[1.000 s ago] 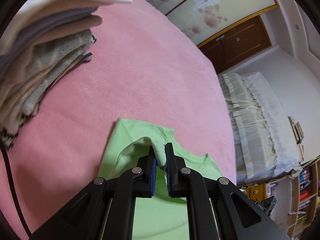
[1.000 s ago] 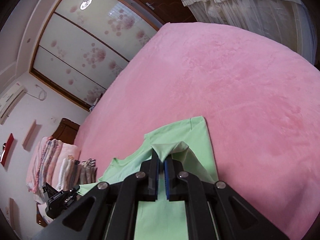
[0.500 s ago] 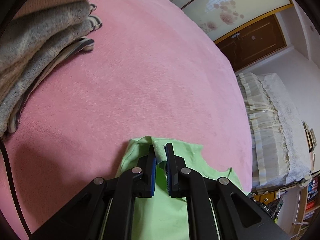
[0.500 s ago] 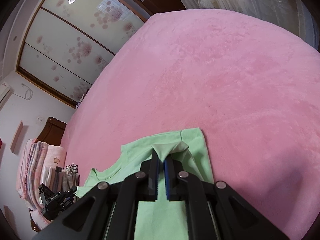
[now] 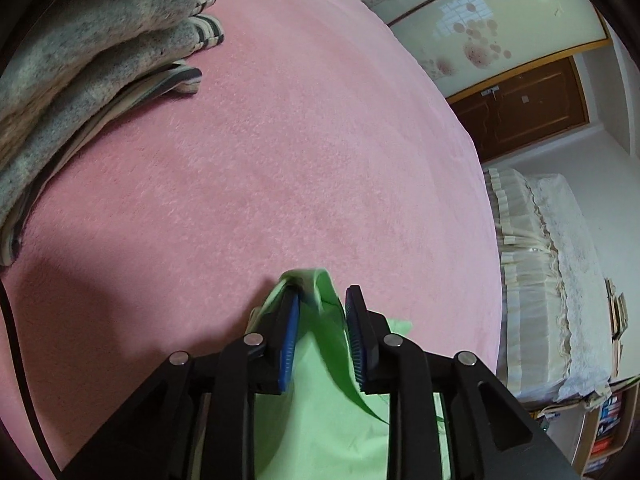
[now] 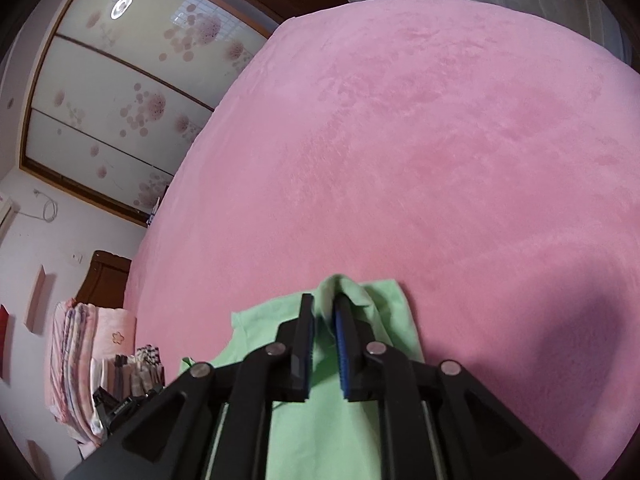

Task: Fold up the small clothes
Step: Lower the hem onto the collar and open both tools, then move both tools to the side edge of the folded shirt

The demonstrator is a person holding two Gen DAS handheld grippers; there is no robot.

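A light green garment [image 5: 320, 420] lies on the pink bedspread [image 5: 280, 160], its near part folded over itself. My left gripper [image 5: 323, 292] sits low over the fold's far edge. Its jaws are opening, and a loose ridge of green cloth stands between the blue pads without being pinched. In the right wrist view the same garment [image 6: 384, 312] lies on the bedspread [image 6: 400, 160]. My right gripper [image 6: 324, 297] is at the other corner of that edge. Its jaws are opening too, with a small peak of cloth slack in the gap.
A stack of folded grey and striped clothes [image 5: 80, 60] lies at the bedspread's far left, and it also shows as a stack [image 6: 80, 360] in the right wrist view. A second bed with a lace cover [image 5: 540, 280] stands beyond the right edge. Floral wardrobe doors [image 6: 100, 100] line the wall.
Both grippers carried the green edge forward and down onto the garment. Their jaws, shut on the cloth before, have now parted and the cloth sits loose between them.
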